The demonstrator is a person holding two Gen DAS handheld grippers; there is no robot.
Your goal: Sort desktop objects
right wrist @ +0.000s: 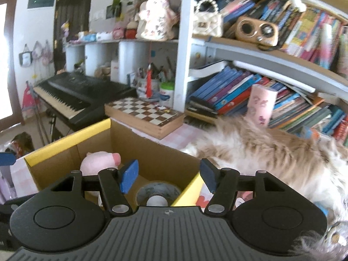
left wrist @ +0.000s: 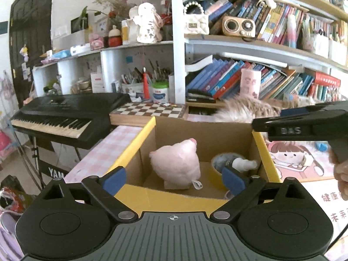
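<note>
An open cardboard box [left wrist: 203,131] with yellow flaps stands on the pink checked desk. Inside lie a pink plush toy [left wrist: 177,166], a yellow tape roll [left wrist: 217,167] and a small white item [left wrist: 243,163] resting on the roll. My left gripper [left wrist: 175,181] hovers above the box's near edge, blue pads wide apart, nothing between them. The right gripper's black body [left wrist: 304,121] shows at the right, over the box's right flap. In the right wrist view my right gripper [right wrist: 167,177] is open above the box [right wrist: 152,152], with the tape roll [right wrist: 157,192] and plush [right wrist: 99,162] below.
A long-haired cat [right wrist: 271,156] lies on the desk right of the box. Behind the box sit a chessboard box [left wrist: 149,112], a black keyboard [left wrist: 63,113] on a stand, and crowded bookshelves [left wrist: 250,80]. A cartoon desk mat [left wrist: 291,158] lies at the right, by a person's hand [left wrist: 341,174].
</note>
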